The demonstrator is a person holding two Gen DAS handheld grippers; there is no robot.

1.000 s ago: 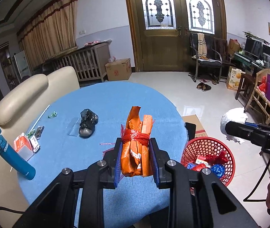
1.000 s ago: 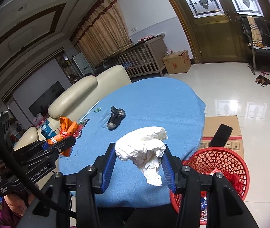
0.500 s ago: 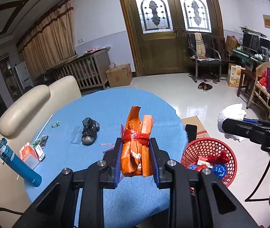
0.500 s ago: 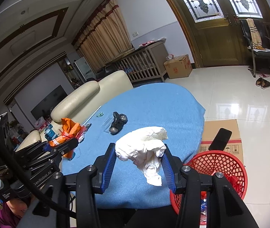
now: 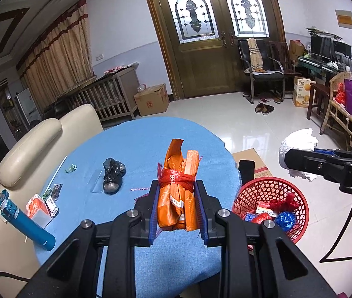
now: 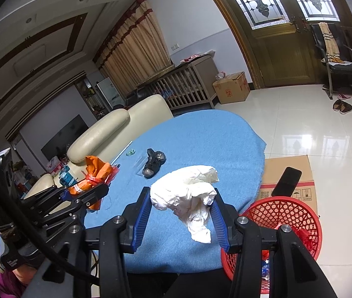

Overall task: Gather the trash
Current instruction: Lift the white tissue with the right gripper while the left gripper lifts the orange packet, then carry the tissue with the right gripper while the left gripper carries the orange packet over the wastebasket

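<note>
While both hands hover over the blue tabletop (image 5: 131, 149), the red basket (image 5: 272, 188) sits on the floor low to the right, nearer the right gripper (image 6: 180, 213), whose fingers pinch a white wad (image 6: 188, 193). The left gripper (image 5: 177, 203) clamps an orange bundle (image 5: 178, 191), long axis pointing away. Only the left view shows what lies in the basket.

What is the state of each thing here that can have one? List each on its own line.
Left tool: shut on the orange packet, held upright.
Right tool: shut on the white tissue wad, a tail hanging down.
Red basket: on the floor, partly filled.
Black bag: crumpled, lying on the blue cloth.
Blue bottle: lying on its side.
</note>
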